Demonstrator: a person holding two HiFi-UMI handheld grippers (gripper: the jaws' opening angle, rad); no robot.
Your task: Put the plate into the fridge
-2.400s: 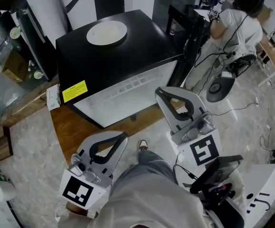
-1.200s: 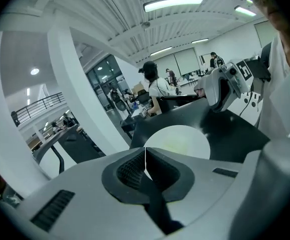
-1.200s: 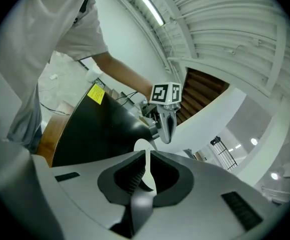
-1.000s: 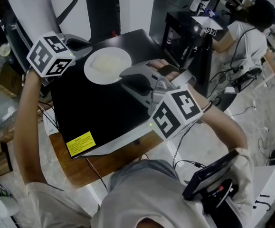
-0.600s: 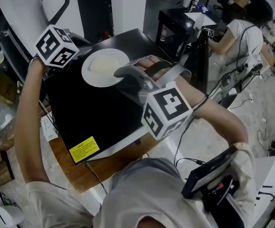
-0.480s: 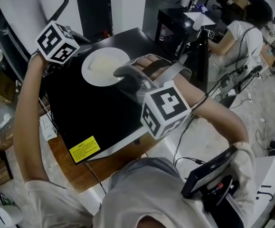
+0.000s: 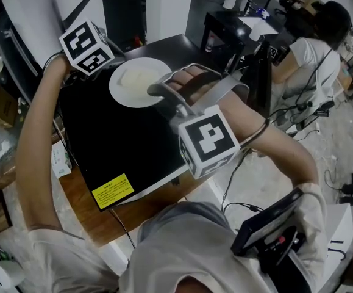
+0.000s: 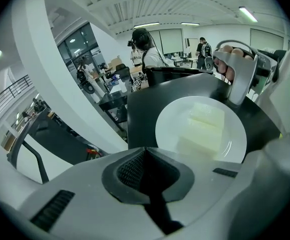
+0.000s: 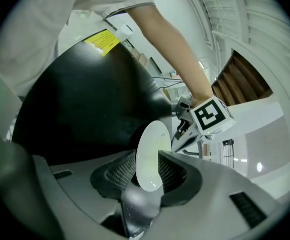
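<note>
A white plate (image 7: 133,81) with a pale block of food (image 8: 205,126) lies on the black top of the fridge (image 7: 121,139). My right gripper (image 7: 156,90) reaches in from the near right. Its jaws have just opened wide, and the plate's right rim (image 9: 150,149) stands between them with the pads not pressing on it. My left gripper (image 7: 112,63) sits at the plate's far-left rim, tips together and holding nothing. In the left gripper view the plate (image 8: 167,134) lies just beyond those tips (image 8: 145,149).
A yellow label (image 7: 113,191) marks the fridge top's near corner. A black cabinet (image 7: 231,26) stands right behind the fridge, and a person (image 7: 313,47) sits at the far right. A wooden plinth (image 7: 91,218) lies under the fridge. A white curved wall (image 8: 59,84) rises on the left.
Both grippers came up from low in front of the fridge to its top. Over the last second the left one closed in on the plate's left rim, and the right one stayed at the right rim and rolled.
</note>
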